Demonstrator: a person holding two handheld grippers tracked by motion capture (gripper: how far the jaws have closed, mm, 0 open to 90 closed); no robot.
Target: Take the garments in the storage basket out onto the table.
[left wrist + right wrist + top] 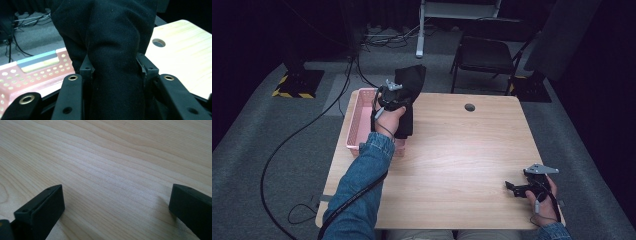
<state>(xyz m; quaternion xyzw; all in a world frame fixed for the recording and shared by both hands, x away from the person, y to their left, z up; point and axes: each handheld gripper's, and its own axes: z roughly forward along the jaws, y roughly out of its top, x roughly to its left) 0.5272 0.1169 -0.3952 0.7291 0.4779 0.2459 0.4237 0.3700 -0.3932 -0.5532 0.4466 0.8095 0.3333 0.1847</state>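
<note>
High view: the person's left hand (388, 118), reaching forward in a blue denim sleeve (362, 185), carries the left gripper (393, 96) above the near edge of a pink perforated basket (358, 122) that sits at the left side of the wooden table (457, 160). A black cloth (408, 92) is clamped in this gripper; part of it stands up above the jaws and part hangs down beside the hand, over the border between basket and tabletop. The right gripper (512, 187) rests low over the near right corner of the table, held by the right hand (542, 197), well apart from cloth and basket. A round cable hole (469, 107) lies near the table's far edge, and a black chair (487, 55) stands on the grey floor beyond. Left gripper view: the two black jaws press on a thick fold of the black cloth (115, 62), which bulges between and above them; the pink basket (32, 72) lies below at the left and the table (185, 55) at the right. Right gripper view: the right gripper (116, 200) is released, its jaws standing wide apart with bare tabletop (110, 165) between them and nothing grasped.
</note>
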